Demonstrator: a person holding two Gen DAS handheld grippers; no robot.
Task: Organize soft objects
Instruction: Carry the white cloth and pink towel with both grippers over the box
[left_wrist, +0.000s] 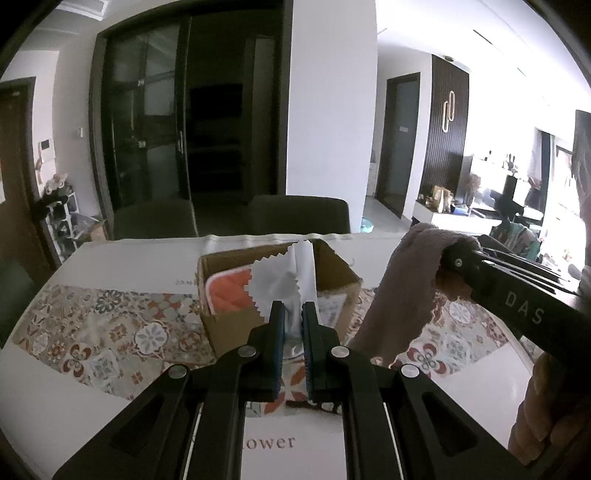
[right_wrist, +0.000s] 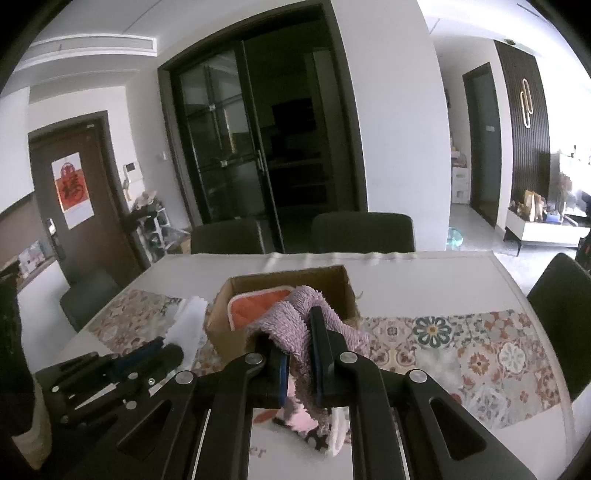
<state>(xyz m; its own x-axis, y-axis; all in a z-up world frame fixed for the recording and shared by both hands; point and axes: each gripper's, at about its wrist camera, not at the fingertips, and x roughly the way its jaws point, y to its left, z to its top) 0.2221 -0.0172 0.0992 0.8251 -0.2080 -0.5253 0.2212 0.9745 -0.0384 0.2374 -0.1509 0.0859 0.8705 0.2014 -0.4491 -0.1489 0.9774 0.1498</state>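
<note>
The left gripper (left_wrist: 293, 314) pinches a white zigzag-edged cloth (left_wrist: 284, 280) that stands over the cardboard box (left_wrist: 332, 269). The right gripper (right_wrist: 299, 332) clamps a shaggy purple towel (right_wrist: 291, 325) – draped just before the box, near its orange pad (right_wrist: 258, 308)

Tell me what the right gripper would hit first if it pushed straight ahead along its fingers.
Probably the cardboard box: the right gripper, shut on the purple towel, points at its near wall; depth is uncertain.

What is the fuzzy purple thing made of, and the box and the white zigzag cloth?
Purple cloth: probably chenille or microfibre, shaggy looped pile. Box: plain brown cardboard, matte, open flaps. White cloth: thin smooth fabric, likely a lens-wipe type, with pinked zigzag edges.
</note>
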